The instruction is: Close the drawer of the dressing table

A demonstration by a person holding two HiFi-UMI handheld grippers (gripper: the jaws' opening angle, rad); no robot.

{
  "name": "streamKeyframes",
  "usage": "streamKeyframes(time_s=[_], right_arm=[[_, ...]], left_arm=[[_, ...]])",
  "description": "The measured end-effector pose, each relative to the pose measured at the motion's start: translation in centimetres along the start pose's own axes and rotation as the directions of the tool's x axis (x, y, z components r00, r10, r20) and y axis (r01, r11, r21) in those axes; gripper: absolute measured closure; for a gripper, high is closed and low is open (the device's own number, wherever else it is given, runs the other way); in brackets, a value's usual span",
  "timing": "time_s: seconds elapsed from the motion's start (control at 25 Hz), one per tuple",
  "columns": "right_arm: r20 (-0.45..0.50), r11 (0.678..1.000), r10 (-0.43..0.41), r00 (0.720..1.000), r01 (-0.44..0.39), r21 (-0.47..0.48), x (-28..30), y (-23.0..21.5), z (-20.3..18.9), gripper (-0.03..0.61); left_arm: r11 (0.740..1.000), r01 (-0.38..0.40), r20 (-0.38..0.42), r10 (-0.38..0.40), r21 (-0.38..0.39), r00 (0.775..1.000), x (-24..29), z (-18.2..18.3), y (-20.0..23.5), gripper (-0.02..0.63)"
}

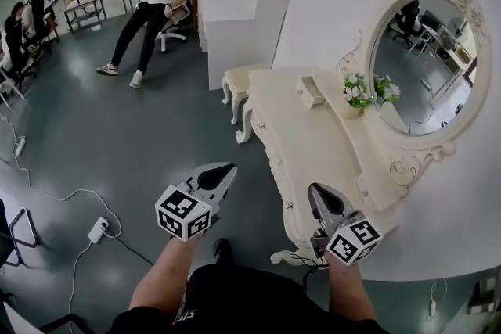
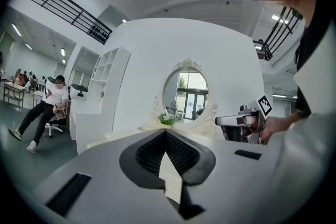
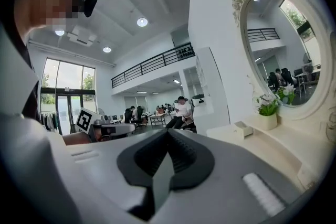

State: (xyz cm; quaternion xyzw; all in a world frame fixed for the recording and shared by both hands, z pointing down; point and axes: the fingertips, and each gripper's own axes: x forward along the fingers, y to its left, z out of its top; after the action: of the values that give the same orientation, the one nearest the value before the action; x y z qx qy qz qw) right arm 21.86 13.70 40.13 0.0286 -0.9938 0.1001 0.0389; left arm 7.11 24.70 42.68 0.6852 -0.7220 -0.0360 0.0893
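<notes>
I log: right tongs, jaws pressed together; cream tabletop at right carrying a flower pot and a small box; oval mirror above it; left tongs at far left.

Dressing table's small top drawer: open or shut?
Open. The small drawer juts out over the top of the dressing table instead of sitting flush; the right gripper view shows the same.

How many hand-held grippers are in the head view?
2. The left hand-held gripper is over the floor, the right hand-held gripper at the dressing table's near end. None seems hidden.
</notes>
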Motion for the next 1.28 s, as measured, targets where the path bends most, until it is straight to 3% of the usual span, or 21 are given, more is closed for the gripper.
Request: streamKeyframes(time_s=[0.48,0.76,1.28], right_arm=[[-0.005,0.999,-0.037,0.999,0.037,0.029,10.4,-2.1,1.3,0.568],[-0.030,0.998,-0.021,0.999,0.022,0.051,14.2,-3.0,0.6,0.568],[-0.046,0.990,-0.029,0.999,0.035,0.134,22.9,-11.2,-0.4,0.568]], left_arm=[[0.999,-0.022,-0.045,0.020,-0.046,0.999,1.2,0.4,10.9,0.609],[0.996,-0.002,-0.062,-0.003,-0.087,0.998,2.8,-0.4,13.4,0.610],[0.995,0.000,-0.145,-0.014,-0.096,0.989,12.0,-0.7,20.8,0.609]])
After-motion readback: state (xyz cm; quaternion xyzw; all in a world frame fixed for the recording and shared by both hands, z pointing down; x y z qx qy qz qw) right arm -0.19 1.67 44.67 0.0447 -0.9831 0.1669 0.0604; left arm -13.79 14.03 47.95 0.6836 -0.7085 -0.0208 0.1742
